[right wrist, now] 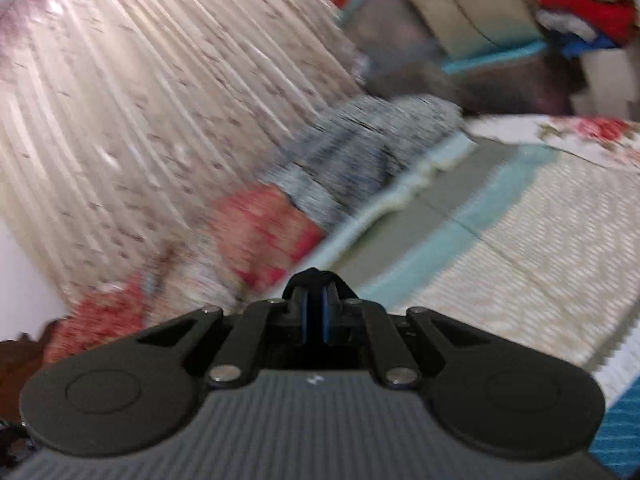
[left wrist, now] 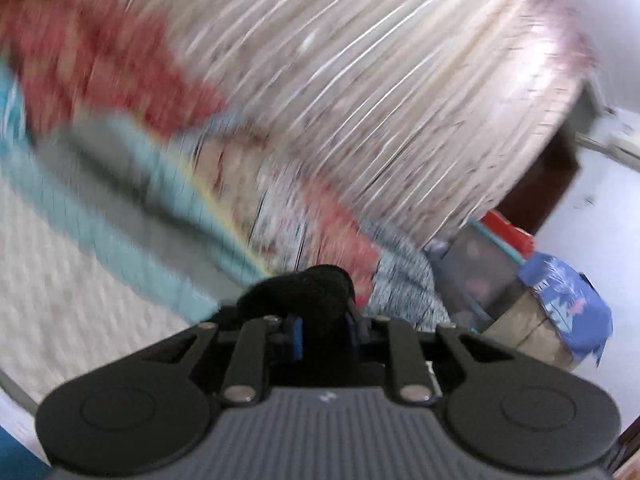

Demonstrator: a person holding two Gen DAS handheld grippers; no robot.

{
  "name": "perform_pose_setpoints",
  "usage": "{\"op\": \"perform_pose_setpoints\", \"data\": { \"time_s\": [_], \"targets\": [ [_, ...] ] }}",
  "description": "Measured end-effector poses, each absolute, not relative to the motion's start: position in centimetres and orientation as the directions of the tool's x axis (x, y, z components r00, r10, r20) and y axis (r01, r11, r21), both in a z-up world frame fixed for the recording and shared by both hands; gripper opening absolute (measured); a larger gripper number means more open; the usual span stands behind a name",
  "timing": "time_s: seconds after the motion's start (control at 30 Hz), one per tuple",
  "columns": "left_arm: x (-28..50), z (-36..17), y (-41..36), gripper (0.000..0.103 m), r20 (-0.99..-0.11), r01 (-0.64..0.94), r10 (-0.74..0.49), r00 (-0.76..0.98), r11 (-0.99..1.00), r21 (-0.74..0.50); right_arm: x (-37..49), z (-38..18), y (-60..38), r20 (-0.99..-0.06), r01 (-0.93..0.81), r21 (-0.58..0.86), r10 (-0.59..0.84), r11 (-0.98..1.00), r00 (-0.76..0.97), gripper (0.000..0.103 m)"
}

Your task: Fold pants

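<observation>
My left claw (left wrist: 322,300) is clamped on a bunch of black fabric (left wrist: 308,284) that bulges up between its blue pads; I take this for the pants, though blur hides their shape and I cannot see where the rest hangs. My right claw (right wrist: 315,300) has its pads drawn close together, with only a thin dark strip between them; whether that strip is cloth I cannot tell.

Both views are smeared. Ahead of both claws hangs a pale pleated curtain (left wrist: 380,80), and at its foot lie bunched red-and-floral bedclothes (right wrist: 260,232) and a grey-blue heap (right wrist: 360,152).

The bed's cream quilt (right wrist: 520,260) stretches wide to the right of my right claw, bordered by a teal band (right wrist: 452,232) that runs diagonally. In the left view the same quilt lies to the left. Past the bed's far end stands a stack of boxes and clothes (right wrist: 560,12).
</observation>
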State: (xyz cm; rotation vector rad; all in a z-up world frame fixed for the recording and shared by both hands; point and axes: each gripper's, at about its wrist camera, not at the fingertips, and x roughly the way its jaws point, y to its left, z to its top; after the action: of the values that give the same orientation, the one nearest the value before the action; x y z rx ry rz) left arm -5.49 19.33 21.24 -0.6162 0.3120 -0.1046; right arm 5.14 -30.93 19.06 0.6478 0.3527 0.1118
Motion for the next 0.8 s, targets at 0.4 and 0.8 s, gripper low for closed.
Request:
{"op": "perform_pose_setpoints", "data": {
  "time_s": [0.4, 0.8],
  "targets": [
    [-17.6, 0.3, 19.3, 0.025, -0.719, -0.367, -0.209, 0.663, 0.746, -0.556, 1.2, 5.8, -30.7, -0.695, 0.272, 0.436, 0.129, 0.858, 0.707, 0.01],
    [-14.7, 1.2, 25.9, 0.079, -0.683, -0.49, -0.164, 0.712, 0.581, -0.65, 0.6, 7.0, -32.2, -0.664, 0.304, 0.462, 0.097, 0.833, 0.742, 0.046]
  ]
}}
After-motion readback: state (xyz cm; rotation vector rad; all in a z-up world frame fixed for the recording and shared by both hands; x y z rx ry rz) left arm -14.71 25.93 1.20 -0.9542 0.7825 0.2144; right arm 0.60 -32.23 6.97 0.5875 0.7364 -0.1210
